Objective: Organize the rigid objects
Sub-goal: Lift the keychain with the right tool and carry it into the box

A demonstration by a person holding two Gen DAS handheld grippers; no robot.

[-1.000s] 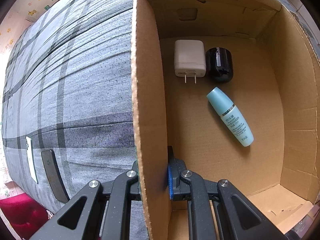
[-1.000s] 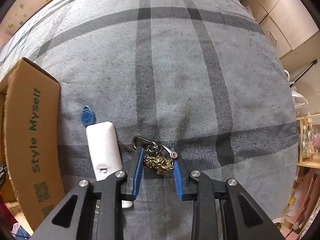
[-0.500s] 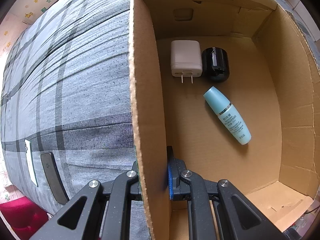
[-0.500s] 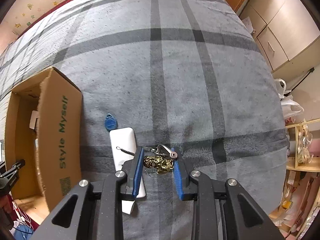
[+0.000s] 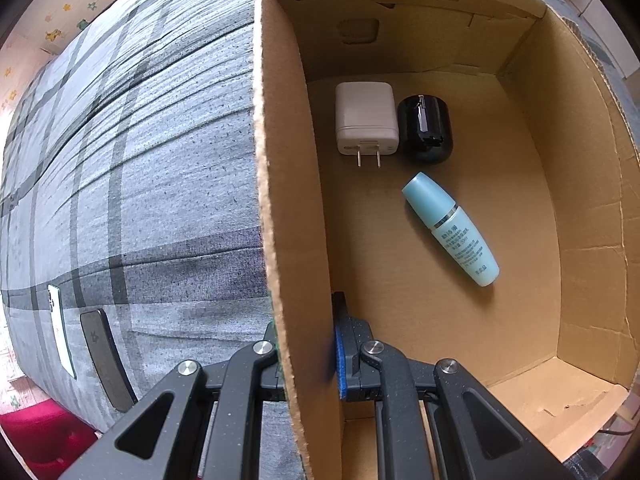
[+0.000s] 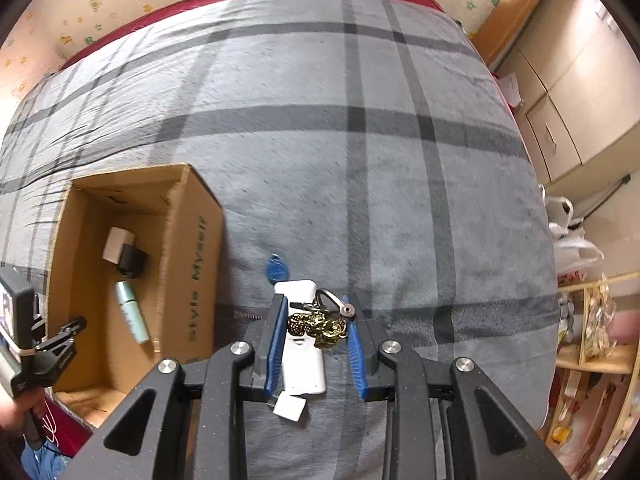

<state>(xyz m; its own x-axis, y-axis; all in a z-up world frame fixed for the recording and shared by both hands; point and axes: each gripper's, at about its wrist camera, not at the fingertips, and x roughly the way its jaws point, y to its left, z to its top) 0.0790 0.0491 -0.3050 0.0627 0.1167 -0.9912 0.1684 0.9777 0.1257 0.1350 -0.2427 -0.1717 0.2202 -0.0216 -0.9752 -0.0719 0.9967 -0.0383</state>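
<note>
keychain (image 6: 318, 326) pinched in downward-pointing right gripper (image 6: 316, 344); left gripper (image 5: 306, 344) clamped on box wall (image 5: 288, 208)

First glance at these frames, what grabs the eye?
The open cardboard box on the grey plaid bedspread, with the left gripper clamped on its side wall. On its floor lie a white charger beside a black cap, and a teal bottle nearer the camera. In the right wrist view, the right gripper pinches a brass keychain above a white remote.
</note>
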